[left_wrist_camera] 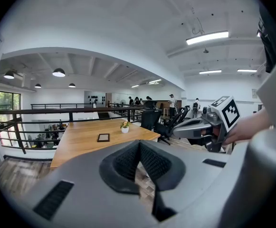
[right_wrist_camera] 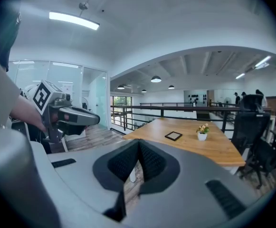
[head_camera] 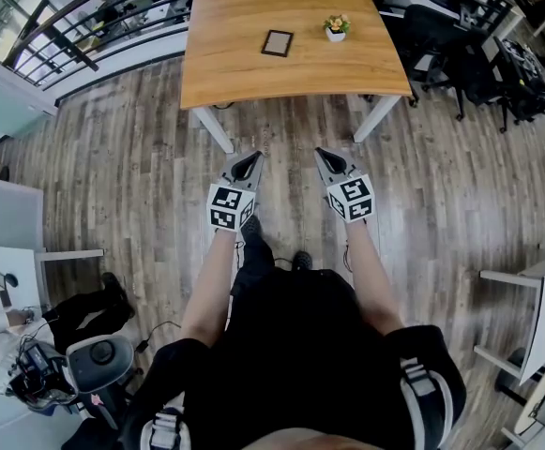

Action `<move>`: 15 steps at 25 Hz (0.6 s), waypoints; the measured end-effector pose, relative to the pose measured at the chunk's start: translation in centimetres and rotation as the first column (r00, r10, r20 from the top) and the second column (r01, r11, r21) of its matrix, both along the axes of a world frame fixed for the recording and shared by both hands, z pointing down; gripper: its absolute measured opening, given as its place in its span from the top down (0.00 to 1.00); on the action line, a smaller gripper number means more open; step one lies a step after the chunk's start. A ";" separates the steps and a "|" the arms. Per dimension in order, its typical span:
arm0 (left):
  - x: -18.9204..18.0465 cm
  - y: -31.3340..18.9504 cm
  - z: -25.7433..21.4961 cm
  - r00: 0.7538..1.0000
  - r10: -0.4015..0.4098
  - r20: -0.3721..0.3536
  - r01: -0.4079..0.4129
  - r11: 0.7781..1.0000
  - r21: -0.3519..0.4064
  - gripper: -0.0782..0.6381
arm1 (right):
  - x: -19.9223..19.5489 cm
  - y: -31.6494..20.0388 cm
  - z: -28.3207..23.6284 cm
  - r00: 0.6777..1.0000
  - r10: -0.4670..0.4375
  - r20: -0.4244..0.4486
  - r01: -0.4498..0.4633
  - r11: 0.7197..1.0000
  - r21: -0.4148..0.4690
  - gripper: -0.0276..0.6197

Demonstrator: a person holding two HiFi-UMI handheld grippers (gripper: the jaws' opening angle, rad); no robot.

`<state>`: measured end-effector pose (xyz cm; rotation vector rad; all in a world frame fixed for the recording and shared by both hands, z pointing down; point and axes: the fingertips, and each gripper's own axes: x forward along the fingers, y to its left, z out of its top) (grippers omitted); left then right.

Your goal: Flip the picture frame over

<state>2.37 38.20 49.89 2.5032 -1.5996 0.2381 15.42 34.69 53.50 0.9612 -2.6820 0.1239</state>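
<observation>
Flip not begun
My left gripper [head_camera: 250, 158] and right gripper [head_camera: 323, 155] had fingers together; next I needed to reach the picture frame [head_camera: 277, 42].

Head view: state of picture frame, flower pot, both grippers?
picture frame: lying flat on the table, nothing touching it.
flower pot: upright, to the right of the frame, apart from it.
left gripper: shut, empty, over the floor short of the table.
right gripper: shut, empty, over the floor short of the table.
</observation>
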 end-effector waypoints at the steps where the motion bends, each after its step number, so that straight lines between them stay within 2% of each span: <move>1: 0.1 0.1 0.0 1.000 0.004 -0.004 -0.004 1.000 0.001 0.86 | 0.0 0.1 0.0 1.000 0.000 0.001 0.000 1.000 0.000 0.95; 6: 0.8 0.2 -0.3 1.000 0.024 -0.015 -0.024 1.000 0.009 0.86 | 0.4 0.1 -0.2 1.000 0.009 0.004 -0.009 1.000 -0.002 0.95; 13: 0.8 -0.3 -0.3 1.000 -0.001 -0.011 0.001 1.000 0.018 0.86 | 0.8 -0.3 -0.3 1.000 0.008 0.017 -0.008 1.000 0.005 0.94; 14: 0.8 -0.3 -0.4 1.000 -0.007 -0.012 0.008 1.000 0.025 0.86 | 0.8 -0.2 -0.4 1.000 0.008 0.022 -0.008 1.000 0.013 0.92; 15: 0.7 -0.4 -0.4 1.000 -0.016 -0.014 0.016 0.999 0.032 0.86 | 0.8 -0.3 -0.5 1.000 0.006 0.028 -0.007 1.000 0.021 0.83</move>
